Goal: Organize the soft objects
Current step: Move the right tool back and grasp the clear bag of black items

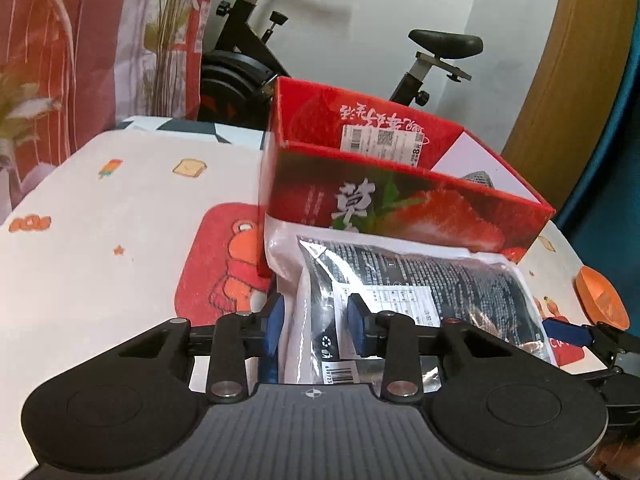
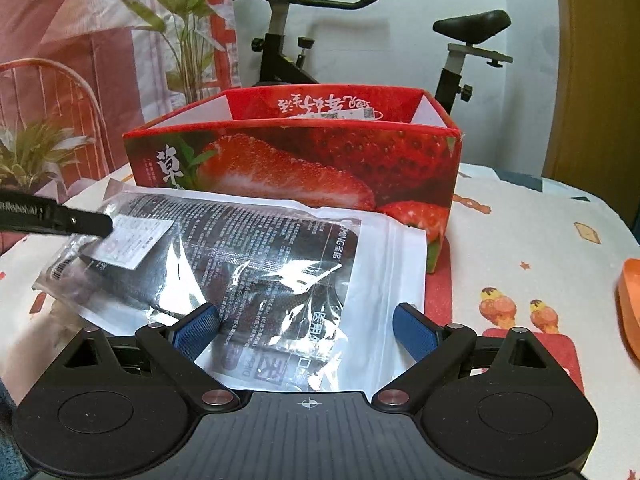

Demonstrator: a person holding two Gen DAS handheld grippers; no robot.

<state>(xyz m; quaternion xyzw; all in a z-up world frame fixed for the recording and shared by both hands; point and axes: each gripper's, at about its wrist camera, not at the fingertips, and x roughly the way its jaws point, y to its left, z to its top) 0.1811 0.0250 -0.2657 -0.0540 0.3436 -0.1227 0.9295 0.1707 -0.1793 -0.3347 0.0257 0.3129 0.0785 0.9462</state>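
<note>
A clear plastic bag with black printed packs inside [image 1: 420, 280] lies on the table against the front of a red strawberry box [image 1: 400, 200]. My left gripper [image 1: 316, 330] is part open, its blue pads on either side of the bag's left end; I cannot tell if they press it. In the right wrist view the bag [image 2: 248, 252] lies in front of the box [image 2: 304, 168]. My right gripper [image 2: 306, 330] is open wide with its pads astride the bag's near edge. The left gripper's finger [image 2: 60, 216] shows at the bag's left end.
The table [image 1: 120, 220] has a white cloth with cartoon prints. An orange object [image 1: 600, 300] sits at its right edge and shows in the right wrist view [image 2: 630, 304]. An exercise bike [image 2: 288, 40], plants [image 2: 188, 40] and a red chair [image 2: 52, 92] stand behind the table.
</note>
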